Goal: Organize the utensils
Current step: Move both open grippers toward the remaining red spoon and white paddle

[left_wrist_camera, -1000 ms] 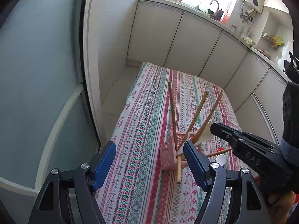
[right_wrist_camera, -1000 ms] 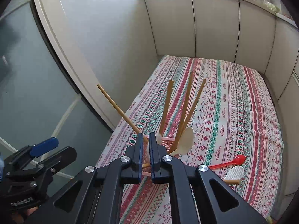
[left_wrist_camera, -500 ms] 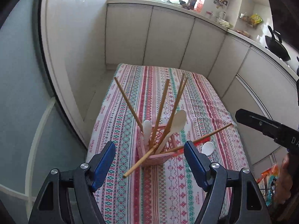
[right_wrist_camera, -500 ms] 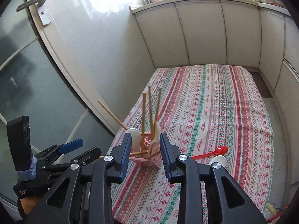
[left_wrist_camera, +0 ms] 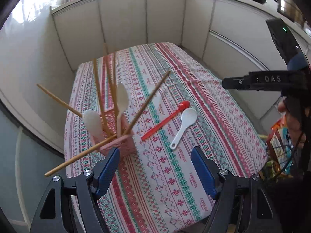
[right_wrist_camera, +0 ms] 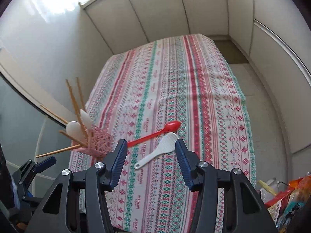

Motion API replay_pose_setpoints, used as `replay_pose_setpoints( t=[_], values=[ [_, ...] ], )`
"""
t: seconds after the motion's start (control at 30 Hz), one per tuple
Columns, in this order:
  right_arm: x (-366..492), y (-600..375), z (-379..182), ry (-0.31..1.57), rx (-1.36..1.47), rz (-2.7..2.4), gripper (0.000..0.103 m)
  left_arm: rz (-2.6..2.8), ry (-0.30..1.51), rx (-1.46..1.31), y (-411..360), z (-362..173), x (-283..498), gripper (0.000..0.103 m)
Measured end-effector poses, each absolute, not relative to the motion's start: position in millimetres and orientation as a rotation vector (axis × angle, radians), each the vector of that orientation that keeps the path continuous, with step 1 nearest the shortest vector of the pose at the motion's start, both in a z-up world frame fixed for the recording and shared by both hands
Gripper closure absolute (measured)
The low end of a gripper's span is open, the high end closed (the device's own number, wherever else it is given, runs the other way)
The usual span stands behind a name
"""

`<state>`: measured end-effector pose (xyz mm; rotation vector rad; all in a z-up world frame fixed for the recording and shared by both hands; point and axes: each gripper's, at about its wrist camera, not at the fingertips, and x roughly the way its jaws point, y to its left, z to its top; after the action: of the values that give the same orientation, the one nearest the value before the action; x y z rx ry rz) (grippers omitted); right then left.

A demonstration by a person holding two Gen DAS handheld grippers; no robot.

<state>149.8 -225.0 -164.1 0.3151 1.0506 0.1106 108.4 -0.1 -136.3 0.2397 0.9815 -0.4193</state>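
Lying just beyond the pink holder [right_wrist_camera: 98, 143], white spoon [right_wrist_camera: 157, 151], handle angled back toward right gripper [right_wrist_camera: 150, 155]: nearer, jaws opening, empty. Left gripper [left_wrist_camera: 155, 167] wide, empty.

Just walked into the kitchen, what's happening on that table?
A person with a gripper in each hand is sorting utensils. The pink basket already holds chopsticks and two white spoons. A red spoon and a white rice paddle lie loose on the striped tablecloth. The right gripper is opening, empty, above them; the left gripper is open and empty.
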Motion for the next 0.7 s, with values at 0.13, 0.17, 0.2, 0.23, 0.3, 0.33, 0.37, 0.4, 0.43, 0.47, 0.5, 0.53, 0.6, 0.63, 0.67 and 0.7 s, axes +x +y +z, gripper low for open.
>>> replay_pose_setpoints(
  t=[0.13, 0.17, 0.2, 0.23, 0.3, 0.33, 0.37, 0.4, 0.43, 0.47, 0.5, 0.53, 0.6, 0.63, 0.67, 0.7],
  values=[
    [153.5, -254.0, -192.2, 1.143, 0.334, 0.025, 0.046, -0.474, 1.024, 0.306, -29.1, -156.4, 101.2, 0.026],
    [153.6, -260.6, -198.3, 1.16, 0.344, 0.016, 0.046, -0.485, 1.045, 0.323, -37.4, -163.6, 100.5, 0.027],
    [153.9, -266.0, -203.8, 1.175, 0.353, 0.01, 0.046, -0.494, 1.063, 0.337, -44.7, -170.7, 100.1, 0.027],
    [153.6, -272.1, -208.4, 1.186, 0.363, 0.002, 0.046, -0.498, 1.078, 0.35, -51.5, -176.7, 99.7, 0.027],
    [154.0, -279.6, -216.5, 1.199, 0.373, -0.019, 0.046, -0.522, 1.115, 0.387, -68.1, -193.4, 99.6, 0.027],
    [153.6, -283.1, -220.4, 1.207, 0.375, -0.023, 0.046, -0.531, 1.128, 0.403, -75.1, -201.1, 99.4, 0.027],
    [155.1, -284.1, -223.6, 1.216, 0.377, -0.024, 0.046, -0.534, 1.145, 0.419, -82.6, -210.2, 102.2, 0.027],
    [155.9, -286.0, -226.6, 1.225, 0.38, -0.022, 0.046, -0.532, 1.159, 0.428, -87.6, -217.2, 104.3, 0.028],
    [156.2, -288.5, -229.0, 1.23, 0.383, -0.021, 0.046, -0.529, 1.17, 0.43, -91.9, -224.3, 108.5, 0.028],
    [156.9, -289.3, -230.2, 1.236, 0.378, -0.024, 0.046, -0.522, 1.181, 0.427, -95.2, -231.2, 114.4, 0.028],
    [157.8, -289.3, -230.0, 1.238, 0.363, -0.028, 0.046, -0.513, 1.193, 0.42, -96.7, -236.5, 120.3, 0.028],
    [158.2, -288.6, -228.9, 1.234, 0.342, -0.029, 0.046, -0.507, 1.2, 0.411, -97.4, -240.4, 125.2, 0.028],
    [157.4, -287.5, -226.5, 1.226, 0.313, -0.028, 0.045, -0.49, 1.208, 0.4, -99.2, -250.7, 136.1, 0.028],
    [157.0, -288.1, -226.7, 1.226, 0.313, -0.025, 0.044, -0.481, 1.212, 0.4, -99.1, -255.4, 141.5, 0.028],
    [155.9, -288.9, -226.4, 1.227, 0.317, -0.024, 0.044, -0.475, 1.217, 0.394, -98.6, -259.4, 146.3, 0.028],
    [155.3, -291.0, -227.0, 1.228, 0.326, -0.025, 0.044, -0.472, 1.226, 0.381, -97.2, -263.4, 150.9, 0.028]
  ],
)
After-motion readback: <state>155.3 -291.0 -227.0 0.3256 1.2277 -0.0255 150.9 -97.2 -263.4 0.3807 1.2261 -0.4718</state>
